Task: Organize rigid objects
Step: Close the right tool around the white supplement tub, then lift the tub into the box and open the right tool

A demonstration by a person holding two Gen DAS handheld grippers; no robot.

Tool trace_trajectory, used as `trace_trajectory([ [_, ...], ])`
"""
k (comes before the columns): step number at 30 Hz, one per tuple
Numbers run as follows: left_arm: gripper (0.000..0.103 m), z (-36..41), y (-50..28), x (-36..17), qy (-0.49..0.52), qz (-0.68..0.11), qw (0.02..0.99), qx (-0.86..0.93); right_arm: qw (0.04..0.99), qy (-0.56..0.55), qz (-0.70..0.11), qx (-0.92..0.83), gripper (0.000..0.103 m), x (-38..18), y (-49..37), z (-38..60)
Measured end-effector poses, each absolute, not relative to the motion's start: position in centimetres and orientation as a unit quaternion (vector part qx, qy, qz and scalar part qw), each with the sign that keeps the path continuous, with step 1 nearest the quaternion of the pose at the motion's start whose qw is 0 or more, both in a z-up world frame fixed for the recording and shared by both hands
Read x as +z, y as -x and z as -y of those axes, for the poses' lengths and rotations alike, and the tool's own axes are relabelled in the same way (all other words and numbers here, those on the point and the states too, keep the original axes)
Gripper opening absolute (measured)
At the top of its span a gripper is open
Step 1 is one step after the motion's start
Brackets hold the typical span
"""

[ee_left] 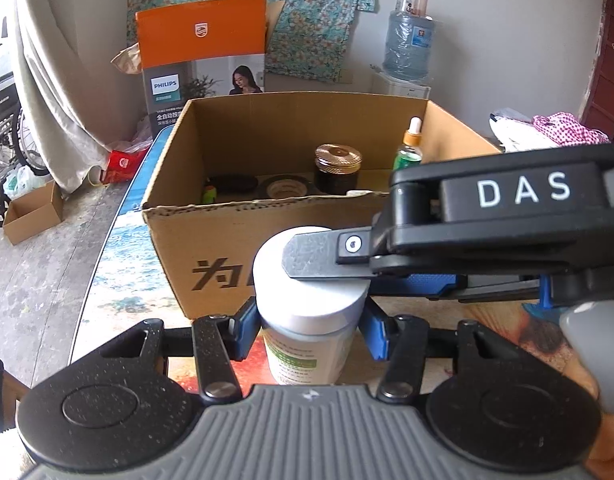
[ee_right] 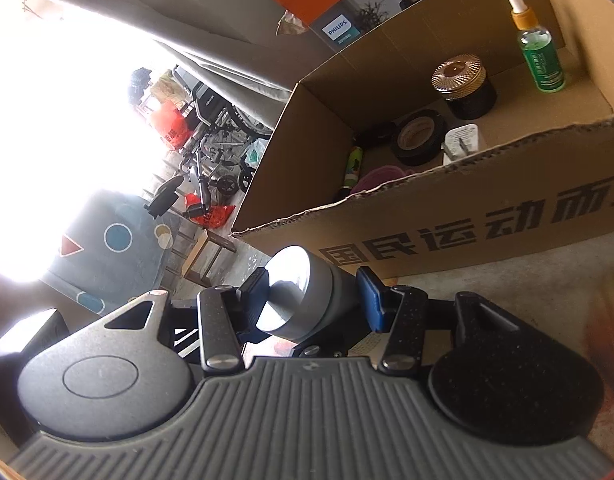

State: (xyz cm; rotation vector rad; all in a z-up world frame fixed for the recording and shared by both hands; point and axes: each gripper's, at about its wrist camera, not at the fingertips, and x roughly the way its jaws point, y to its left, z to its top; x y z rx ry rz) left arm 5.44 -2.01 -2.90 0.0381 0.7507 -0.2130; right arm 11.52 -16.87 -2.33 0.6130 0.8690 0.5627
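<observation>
The left gripper (ee_left: 311, 330) clamps the body of a white-lidded round plastic jar with a green label (ee_left: 307, 316), standing on the table just before the open brown cardboard box (ee_left: 211, 248). The right gripper (ee_right: 315, 296) grasps the jar's lid from the side. Inside the box stand a gold-lidded dark jar (ee_right: 465, 86), a green dropper bottle (ee_right: 541, 56) and a black tape roll (ee_right: 417, 134).

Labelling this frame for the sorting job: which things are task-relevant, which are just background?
Job:
white-lidded jar, clamped by both the left gripper and the right gripper
cardboard box
dropper bottle, gold-lidded jar and tape roll in the box

Lying about:
Philips carton
water jug
wheelchair
</observation>
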Motion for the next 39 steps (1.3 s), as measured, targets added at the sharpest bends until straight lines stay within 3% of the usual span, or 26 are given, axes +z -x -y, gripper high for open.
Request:
trace_trajectory([
  [9, 0.054, 2.8, -3.9, -0.9, -0.033, -0.349, 0.930, -0.107, 0.838, -0.281, -0.383, 0.270, 0.047, -0.7, -9.4, 17.7],
  [17, 0.054, 3.2, -3.3, 6.7, -0.055, -0.268, 0.956, -0.107, 0.865, -0.259, -0.292, 0.315, 0.049, 6.7, -8.3, 18.1],
  [24, 0.054, 6.1, -7.5, 11.5, -0.049, -0.228, 0.960, -0.155, 0.899, -0.229, -0.223, 0.300, 0.049, 12.8, -10.6, 20.8],
  [30, 0.054, 10.3, -12.6, 9.7, -0.040, -0.254, 0.945, -0.202, 0.912, -0.230, -0.232, 0.247, 0.049, 12.6, -14.7, 25.3],
  [39, 0.054, 13.7, -18.6, 2.1, -0.036, -0.354, 0.908, -0.223, 0.890, -0.270, -0.309, 0.198, 0.049, 4.3, -19.2, 29.8],
])
